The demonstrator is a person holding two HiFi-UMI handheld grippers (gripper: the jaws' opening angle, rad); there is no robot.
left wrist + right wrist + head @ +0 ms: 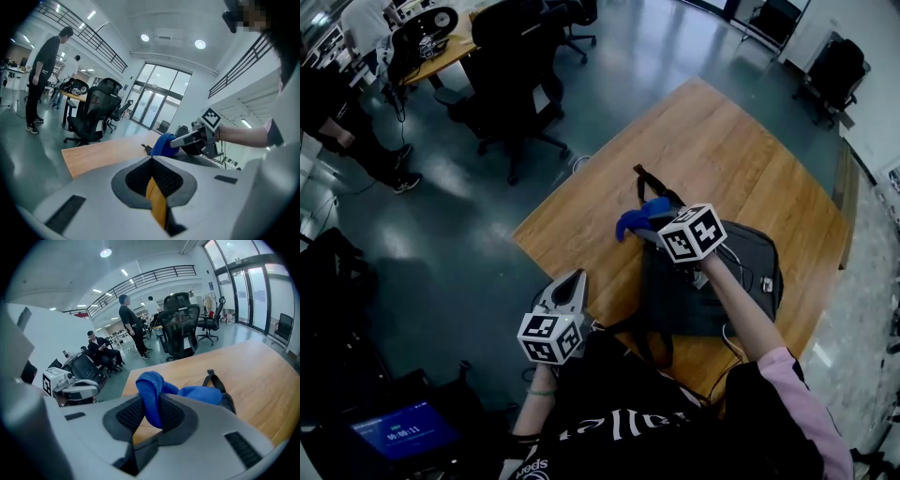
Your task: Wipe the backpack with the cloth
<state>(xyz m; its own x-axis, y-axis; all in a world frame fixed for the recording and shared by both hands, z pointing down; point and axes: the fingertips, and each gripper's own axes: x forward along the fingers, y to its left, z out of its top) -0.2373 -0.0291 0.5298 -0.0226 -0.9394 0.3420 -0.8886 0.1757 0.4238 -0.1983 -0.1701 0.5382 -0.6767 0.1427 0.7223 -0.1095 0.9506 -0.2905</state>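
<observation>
Backpack (712,281) by near table (722,141) edge (cloth (639,217) clamped)

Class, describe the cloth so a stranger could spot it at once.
Find the wooden table; a dark grey backpack lies on it. At the backpack's far end, by its strap, a bunched cloth is pinched in the right gripper: the only bright blue thing on the table.

Right gripper (151,412) fingers (129,414) pinch blue cloth (150,384); backpack (228,403) just beyond, lying on wooden table (248,364).
</observation>
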